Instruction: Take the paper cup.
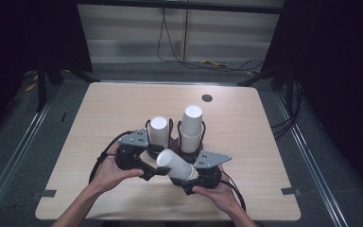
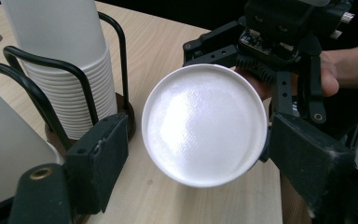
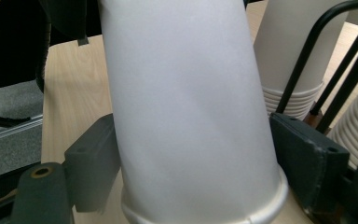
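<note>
While left tongs (image 1: 157, 171) gape, right tongs (image 1: 185, 182) clamp the unprinted white cup (image 1: 176, 164).

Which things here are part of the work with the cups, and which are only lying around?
In use:
- white paper cup, held by the right gripper
- left gripper, jaws open at the cup's base
- two cup stacks in the wire holder

Lying about:
- cables on the floor
- table grommet
</note>
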